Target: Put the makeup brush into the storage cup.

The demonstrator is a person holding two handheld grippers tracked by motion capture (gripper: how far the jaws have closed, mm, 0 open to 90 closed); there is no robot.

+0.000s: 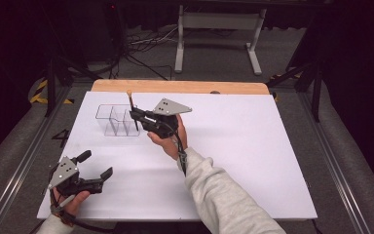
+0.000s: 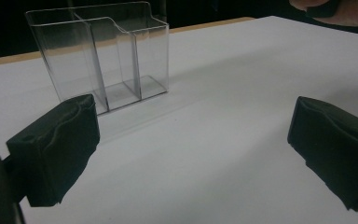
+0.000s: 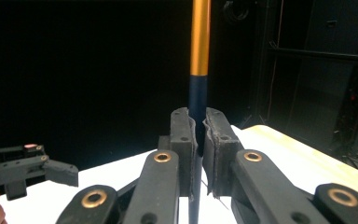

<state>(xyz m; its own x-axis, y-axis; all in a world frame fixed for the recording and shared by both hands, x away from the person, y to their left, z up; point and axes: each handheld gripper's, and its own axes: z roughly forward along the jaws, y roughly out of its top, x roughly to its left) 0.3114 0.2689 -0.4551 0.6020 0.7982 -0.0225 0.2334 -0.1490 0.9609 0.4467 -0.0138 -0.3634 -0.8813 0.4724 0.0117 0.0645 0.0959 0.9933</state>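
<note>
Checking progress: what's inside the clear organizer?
The organizer looks empty in the left gripper view. From above, the right claw with its pen hides part of the near compartment.

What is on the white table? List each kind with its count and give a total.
Clear three-compartment organizer: 1
Pen, dark barrel with orange upper part, held upright in the shut right tool: 1
Handheld tools: 2, counting the open left tool
Total: 4

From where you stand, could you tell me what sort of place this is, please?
Probably a lab recording bench: a white tabletop on a wooden board, dark metal rig posts around it, loose cables on the grey floor.
</note>
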